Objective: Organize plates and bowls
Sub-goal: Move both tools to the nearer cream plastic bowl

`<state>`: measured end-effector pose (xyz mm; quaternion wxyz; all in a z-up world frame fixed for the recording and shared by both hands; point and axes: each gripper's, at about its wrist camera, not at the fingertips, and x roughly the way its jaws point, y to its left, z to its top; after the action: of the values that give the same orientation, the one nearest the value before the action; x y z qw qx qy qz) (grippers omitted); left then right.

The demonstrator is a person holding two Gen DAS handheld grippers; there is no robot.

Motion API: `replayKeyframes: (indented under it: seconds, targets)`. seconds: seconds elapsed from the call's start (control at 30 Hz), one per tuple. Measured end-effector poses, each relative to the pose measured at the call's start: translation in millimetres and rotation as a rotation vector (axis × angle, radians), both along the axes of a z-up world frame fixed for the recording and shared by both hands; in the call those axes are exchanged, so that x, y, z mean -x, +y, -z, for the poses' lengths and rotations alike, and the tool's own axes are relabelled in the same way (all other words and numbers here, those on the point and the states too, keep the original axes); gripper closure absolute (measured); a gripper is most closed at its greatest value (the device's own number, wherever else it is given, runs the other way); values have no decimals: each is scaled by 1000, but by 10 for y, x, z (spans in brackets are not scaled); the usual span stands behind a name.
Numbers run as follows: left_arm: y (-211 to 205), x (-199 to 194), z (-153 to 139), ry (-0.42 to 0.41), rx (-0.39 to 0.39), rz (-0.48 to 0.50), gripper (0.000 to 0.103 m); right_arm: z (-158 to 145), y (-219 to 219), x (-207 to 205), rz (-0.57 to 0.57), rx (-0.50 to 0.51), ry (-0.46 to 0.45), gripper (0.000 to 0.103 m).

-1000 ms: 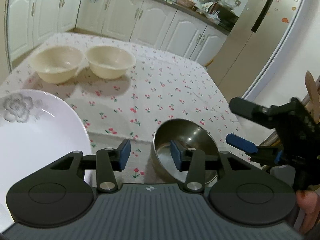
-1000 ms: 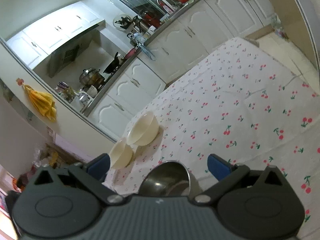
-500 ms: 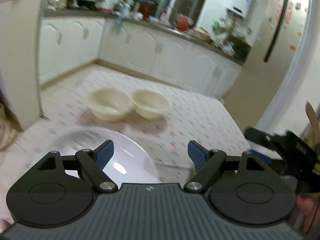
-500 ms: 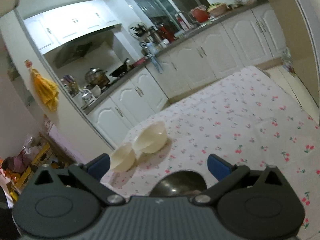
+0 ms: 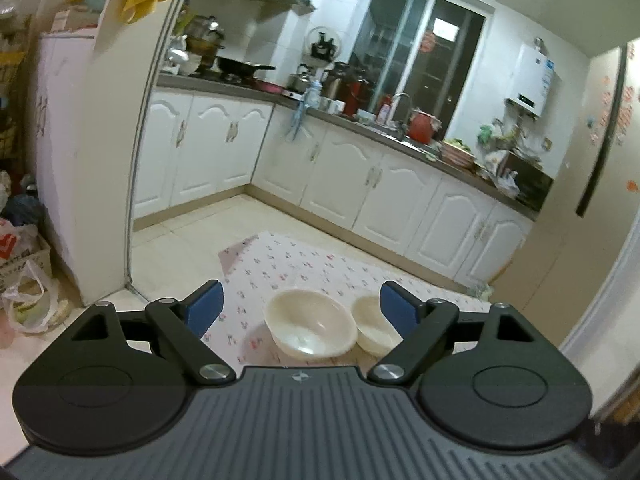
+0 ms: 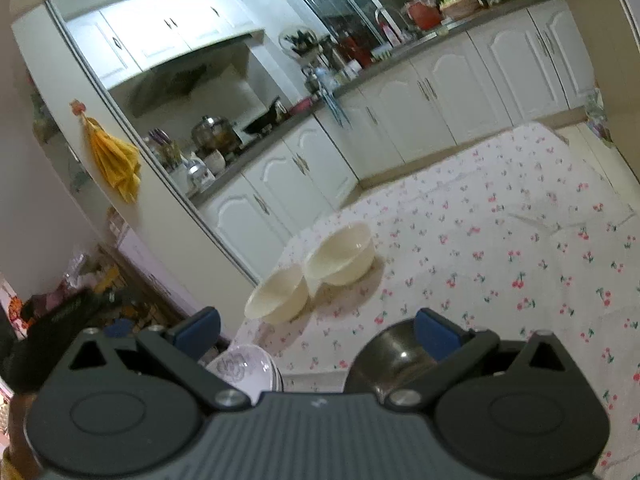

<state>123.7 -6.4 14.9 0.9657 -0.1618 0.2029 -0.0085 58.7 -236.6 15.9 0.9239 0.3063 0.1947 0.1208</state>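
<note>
Two cream bowls stand side by side on the cherry-print tablecloth: one (image 5: 312, 326) (image 6: 278, 294) and the other (image 5: 374, 324) (image 6: 342, 256). A steel bowl (image 6: 394, 356) sits near the table's front, just below my right gripper (image 6: 318, 330), which is open and empty above it. A white plate with a grey flower (image 6: 244, 368) lies at the front left. My left gripper (image 5: 302, 306) is open and empty, raised high and well back from the cream bowls. The steel bowl and the plate are hidden in the left wrist view.
The table (image 6: 520, 240) with its tablecloth stretches to the right and far side. White kitchen cabinets (image 5: 360, 176) line the back. A wall pillar (image 5: 116, 160) stands left, with bags (image 5: 28, 300) on the floor beside it.
My left gripper has opened wide, lifted up and tilted back, so the plate and steel bowl dropped out of its view. My right gripper also rose a little and stayed open.
</note>
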Motion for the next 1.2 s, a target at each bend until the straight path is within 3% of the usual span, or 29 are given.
replayKeyframes:
  seconds: [0.13,0.53,0.97,1.1,1.2]
  targets:
    - [106,-213,42,11,51,-8,0,30,46,-87,-9,-5,72,0]
    - [374,-398,286,50,140,-15,1,-150,380,-620,-100,-32,129,0]
    - [365,-517,394,132,162,104,40,-110,849,-1563,-215,-138,198,0]
    - [359,-578,437,160,143,106,57,-73,937,-1789,-215,-138,213,0]
    - [395,-572,436,170,141,86,62,-40,959,-1913,-196,-116,229,0]
